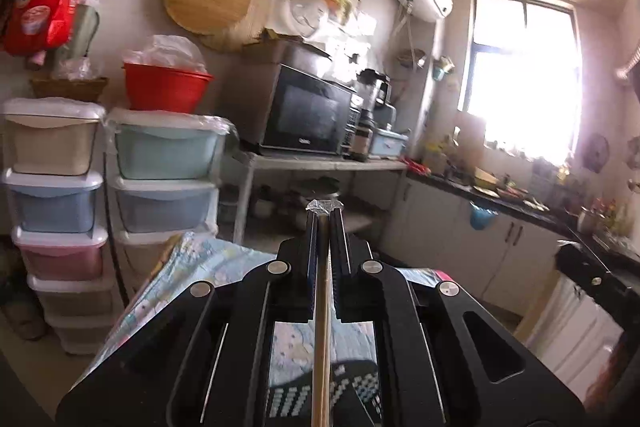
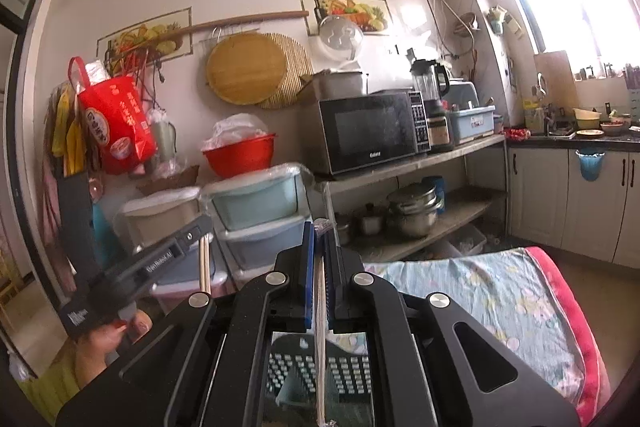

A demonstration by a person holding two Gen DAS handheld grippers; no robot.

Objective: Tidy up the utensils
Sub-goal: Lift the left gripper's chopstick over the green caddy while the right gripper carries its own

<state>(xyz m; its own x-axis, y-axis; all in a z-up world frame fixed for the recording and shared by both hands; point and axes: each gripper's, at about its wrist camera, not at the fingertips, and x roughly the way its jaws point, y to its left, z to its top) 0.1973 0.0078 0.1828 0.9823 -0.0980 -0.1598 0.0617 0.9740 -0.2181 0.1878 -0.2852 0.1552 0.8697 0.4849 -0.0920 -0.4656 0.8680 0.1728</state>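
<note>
We are mid-carry; the left gripper point(image 1: 325, 215) is clamped on wooden chopsticks point(image 1: 321, 327), the right gripper point(image 2: 320, 231) on a pale wrapped utensil point(image 2: 320, 307); next we need a holder, unseen below either; only the right view shows the left gripper's chopsticks hanging down.

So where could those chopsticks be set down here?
Free: the flowered cloth below the shelf rack, bordered by its pink edge. Crowded: the rack beside the microwave, and the counter under the window.
</note>
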